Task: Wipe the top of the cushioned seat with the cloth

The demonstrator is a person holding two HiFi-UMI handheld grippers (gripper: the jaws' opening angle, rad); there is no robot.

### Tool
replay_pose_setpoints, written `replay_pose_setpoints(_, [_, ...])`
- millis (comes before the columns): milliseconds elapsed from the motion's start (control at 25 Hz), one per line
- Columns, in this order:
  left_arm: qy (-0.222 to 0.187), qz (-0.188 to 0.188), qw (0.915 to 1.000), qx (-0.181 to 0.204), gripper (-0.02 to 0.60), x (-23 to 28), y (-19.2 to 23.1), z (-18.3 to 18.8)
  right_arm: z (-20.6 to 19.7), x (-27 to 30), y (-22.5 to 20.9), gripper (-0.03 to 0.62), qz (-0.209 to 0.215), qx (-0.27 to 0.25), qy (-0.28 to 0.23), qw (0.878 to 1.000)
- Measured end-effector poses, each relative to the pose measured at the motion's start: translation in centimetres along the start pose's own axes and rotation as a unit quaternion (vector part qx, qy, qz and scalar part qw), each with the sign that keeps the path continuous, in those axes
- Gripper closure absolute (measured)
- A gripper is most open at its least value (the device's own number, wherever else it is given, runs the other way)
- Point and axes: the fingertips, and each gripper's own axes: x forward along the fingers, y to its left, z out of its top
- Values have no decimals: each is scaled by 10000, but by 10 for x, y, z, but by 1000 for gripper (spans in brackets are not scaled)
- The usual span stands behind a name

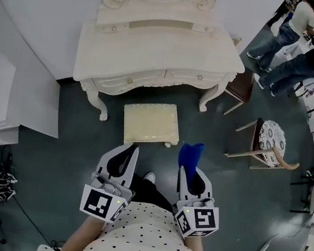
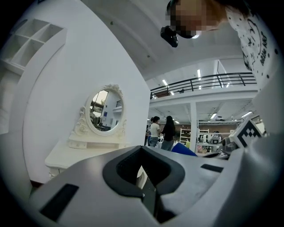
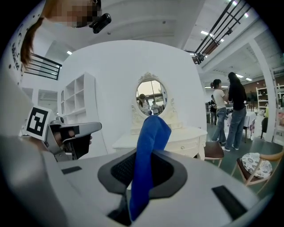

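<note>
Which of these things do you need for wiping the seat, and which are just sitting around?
For the job: blue cloth, held in the right gripper; cushioned seat.

Just around: dressing table, oval mirror, patterned chair, people at the back, empty left gripper.

A small rectangular cushioned seat with a cream, button-tufted top and pale legs stands upright on the dark floor, just in front of the white dressing table, level and square to its front edge. A bright blue cloth is pinched between the closed jaws of the right gripper. It rises out of them as a narrow folded strip with a rounded top end, farther from the dressing table than the seat and clear of it.
</note>
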Motion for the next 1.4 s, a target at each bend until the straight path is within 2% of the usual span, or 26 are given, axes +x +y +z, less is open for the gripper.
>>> replay_pose_setpoints(160, [45,195,9998,71,583,3,7,-1,1,8,-14,533,-85,103,15,9999])
replay_pose_setpoints(360, [110,384,9992,0,583,17,31,-4,4,35,-15,533,65,97,122,9999])
replay_pose_setpoints(520, [151,334,9993,-67,583,35,54,-7,7,63,-15,533,3,163,217,9996])
replay_pose_setpoints(800, [155,125,9998,-72,583,80,102,10,39,122,-9,533,-30,219,227,9995])
replay_pose_setpoints(1000, [212,-31,9997,-134,583,100,126,6,38,149,-5,533,-127,303,303,9990])
replay_pose_setpoints(1240, [401,59,9990,-183,583,112,142,-4,34,164,-9,533,-225,306,416,9984])
replay_pose_setpoints(1400, [517,158,9983,-225,583,116,145,-15,29,175,-13,533,-111,230,574,9980])
